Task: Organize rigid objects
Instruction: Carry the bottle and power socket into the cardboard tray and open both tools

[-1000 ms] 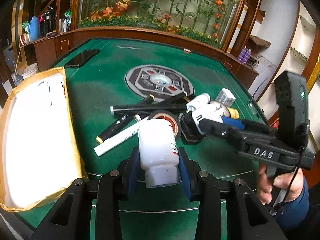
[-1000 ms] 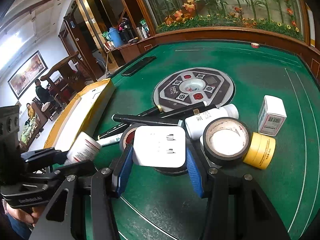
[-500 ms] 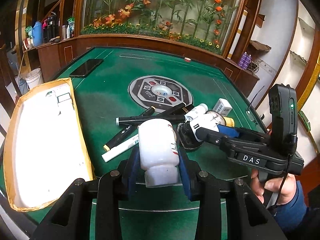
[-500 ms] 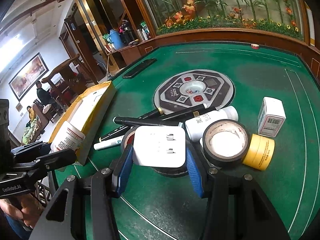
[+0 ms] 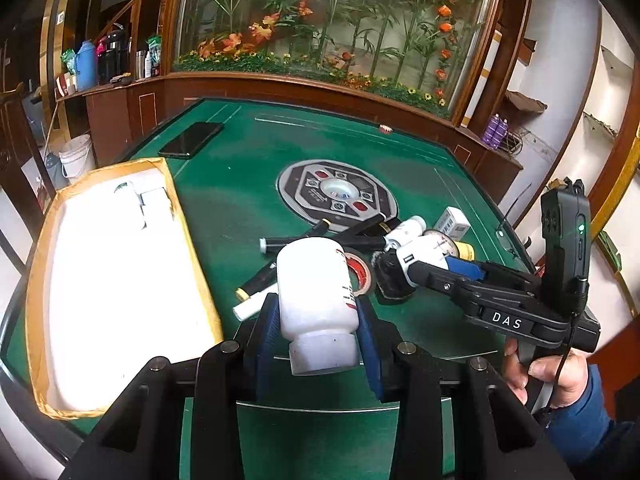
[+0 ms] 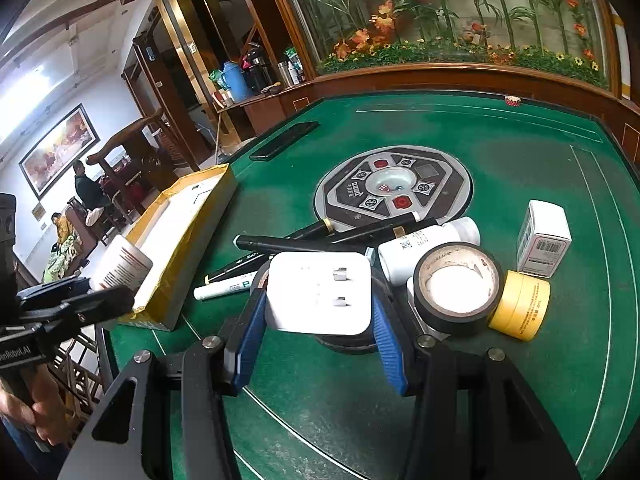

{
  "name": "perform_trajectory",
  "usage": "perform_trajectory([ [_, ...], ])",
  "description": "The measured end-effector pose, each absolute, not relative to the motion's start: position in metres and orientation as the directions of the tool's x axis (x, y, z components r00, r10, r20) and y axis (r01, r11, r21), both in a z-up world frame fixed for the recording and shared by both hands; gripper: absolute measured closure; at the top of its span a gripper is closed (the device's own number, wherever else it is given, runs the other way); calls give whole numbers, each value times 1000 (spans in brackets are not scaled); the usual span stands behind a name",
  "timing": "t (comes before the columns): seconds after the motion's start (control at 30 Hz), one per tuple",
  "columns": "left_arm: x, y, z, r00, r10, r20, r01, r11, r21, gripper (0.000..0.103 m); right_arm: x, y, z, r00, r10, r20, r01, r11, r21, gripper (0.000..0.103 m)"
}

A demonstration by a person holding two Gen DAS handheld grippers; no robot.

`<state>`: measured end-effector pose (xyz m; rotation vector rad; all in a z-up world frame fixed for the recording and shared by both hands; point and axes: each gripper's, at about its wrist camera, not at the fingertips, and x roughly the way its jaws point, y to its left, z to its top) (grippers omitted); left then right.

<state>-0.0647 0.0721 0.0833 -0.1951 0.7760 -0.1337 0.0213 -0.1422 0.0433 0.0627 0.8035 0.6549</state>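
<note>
My left gripper (image 5: 318, 312) is shut on a white pill bottle (image 5: 316, 300) and holds it up above the green table, right of the yellow-rimmed cardboard box (image 5: 192, 240). The bottle also shows in the right wrist view (image 6: 120, 266), near the box (image 6: 188, 248). My right gripper (image 6: 318, 300) is shut on a white plug adapter (image 6: 320, 292), low over the pile of markers (image 6: 296, 246), tape rolls (image 6: 458, 288) and a small white bottle (image 6: 428, 246). It shows in the left wrist view (image 5: 404, 264) too.
A yellow tape roll (image 6: 520, 308) and a small white carton (image 6: 544, 240) lie right of the pile. A round control panel (image 6: 392, 188) sits mid-table, a black phone (image 6: 284, 140) at the far left edge. The box holds small white items (image 5: 148, 200).
My left gripper has lifted and pulled back toward the box with the bottle. My right gripper has stayed on the adapter at the pile.
</note>
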Motion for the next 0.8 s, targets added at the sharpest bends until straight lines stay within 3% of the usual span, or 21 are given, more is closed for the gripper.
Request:
perform_trajectory([
  [0.43,-72,149,86,758,-121,-641,-79,958,-274,63,18,-115,52,458,597,-658,-532,777,335,53],
  [0.8,-52,228,59,724,-36,-689,-242,922,-302,63,19,3,106,340,679,-650,-685,653,323,52],
])
